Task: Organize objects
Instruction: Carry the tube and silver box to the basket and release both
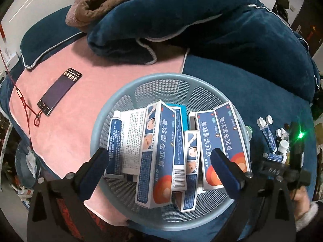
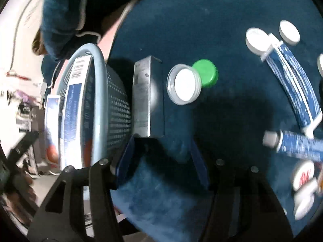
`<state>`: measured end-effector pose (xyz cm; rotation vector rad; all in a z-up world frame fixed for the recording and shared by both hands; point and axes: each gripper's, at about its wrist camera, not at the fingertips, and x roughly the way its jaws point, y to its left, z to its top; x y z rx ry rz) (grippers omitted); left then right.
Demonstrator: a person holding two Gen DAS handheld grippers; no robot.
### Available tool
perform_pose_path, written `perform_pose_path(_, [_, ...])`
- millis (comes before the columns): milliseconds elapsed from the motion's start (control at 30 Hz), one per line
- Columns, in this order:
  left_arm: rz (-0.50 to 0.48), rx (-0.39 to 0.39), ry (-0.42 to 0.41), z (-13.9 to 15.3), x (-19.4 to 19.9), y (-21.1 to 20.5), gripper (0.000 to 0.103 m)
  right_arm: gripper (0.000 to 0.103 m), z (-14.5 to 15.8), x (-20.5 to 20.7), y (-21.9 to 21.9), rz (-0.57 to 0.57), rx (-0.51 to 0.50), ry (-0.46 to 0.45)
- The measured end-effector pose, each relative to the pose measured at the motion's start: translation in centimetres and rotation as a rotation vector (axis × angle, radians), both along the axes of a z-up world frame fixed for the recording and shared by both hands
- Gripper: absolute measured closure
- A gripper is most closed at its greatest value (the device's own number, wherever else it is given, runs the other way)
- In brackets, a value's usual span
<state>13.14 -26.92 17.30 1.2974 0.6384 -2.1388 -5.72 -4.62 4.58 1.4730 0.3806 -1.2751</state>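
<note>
Pale-blue plastic basket (image 1: 113, 109) on our left already holds several blue ointment cartons (image 1: 159, 153) and a tube — that part we judge done. Our left gripper (image 1: 161, 157) hangs over it with jaws wide apart, holding nothing. Just right of the basket a silver carton (image 2: 148, 96) lies loose; our right gripper (image 2: 161, 153) sits near it, half open and empty. Further right, a clear jar (image 2: 184, 84), green cap (image 2: 207, 72) and blue tubes (image 2: 292, 86) wait on the dark blue cover (image 2: 201, 30).
</note>
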Motion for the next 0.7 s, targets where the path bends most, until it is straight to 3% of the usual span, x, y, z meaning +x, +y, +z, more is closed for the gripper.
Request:
perform_pose_path(200, [-0.013,0.023,-0.003,-0.9,-0.6,0.2,0.002,0.044,0.6,2.4,0.5,0.098,-0.172,0.115])
perform_pose_path(400, [-0.026,0.028,-0.01,-1.3,-0.9,0.6,0.002,0.045,0.7,2.4,0.5,0.033,-0.283,0.204])
perform_pose_path(467, [-0.022,0.033,-0.01,-1.3,-0.9,0.6,0.002,0.048,0.6,2.2,0.3,0.037,-0.275,0.209])
perform_pose_path(567, [-0.025,0.032,-0.011,-1.3,-0.8,0.7,0.002,0.062,0.2,1.8,-0.1,0.029,-0.216,0.17])
perform_pose_path(700, [-0.018,0.033,-0.004,-1.1,-0.6,0.8,0.002,0.072,0.8,2.2,-0.2,-0.013,-0.172,0.234])
